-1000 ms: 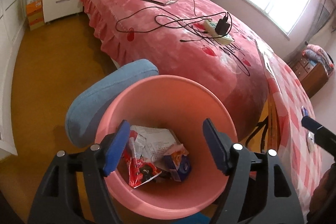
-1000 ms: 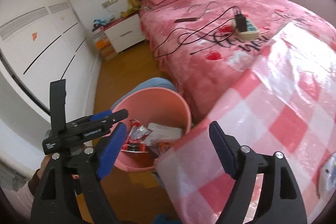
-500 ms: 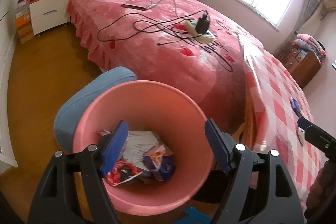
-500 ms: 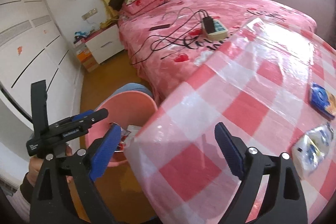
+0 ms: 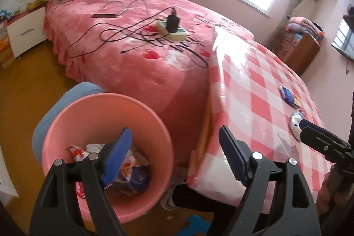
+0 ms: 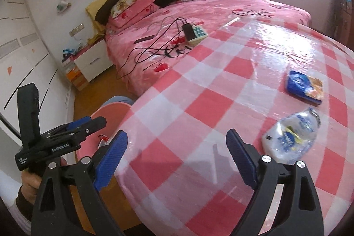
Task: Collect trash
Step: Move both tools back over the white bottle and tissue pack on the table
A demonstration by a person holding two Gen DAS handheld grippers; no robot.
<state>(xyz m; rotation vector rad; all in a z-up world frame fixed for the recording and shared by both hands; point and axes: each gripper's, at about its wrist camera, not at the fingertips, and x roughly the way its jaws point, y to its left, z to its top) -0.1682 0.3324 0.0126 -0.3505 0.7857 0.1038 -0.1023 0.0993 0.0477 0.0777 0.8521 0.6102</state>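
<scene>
Both claws are empty: my right claw point(image 6: 177, 156) gapes wide over the checked counter point(image 6: 221, 103), while my left claw point(image 5: 174, 154), whose jaws have just been opening with nothing between them, hangs by the pink bin point(image 5: 73, 116) of wrappers beside the counter. A crushed plastic bottle point(image 6: 292, 134) lies just right of the right claw, a blue packet point(image 6: 305, 85) beyond. I judge this the reach for another piece; next, straddle the bottle and close.

Crushed clear plastic bottle point(image 6: 292, 135) lying on its side on checked tablecloth, blue snack packet point(image 6: 304, 85) flat just beyond it, pink bin point(image 5: 106, 147) on floor holding wrappers.
</scene>
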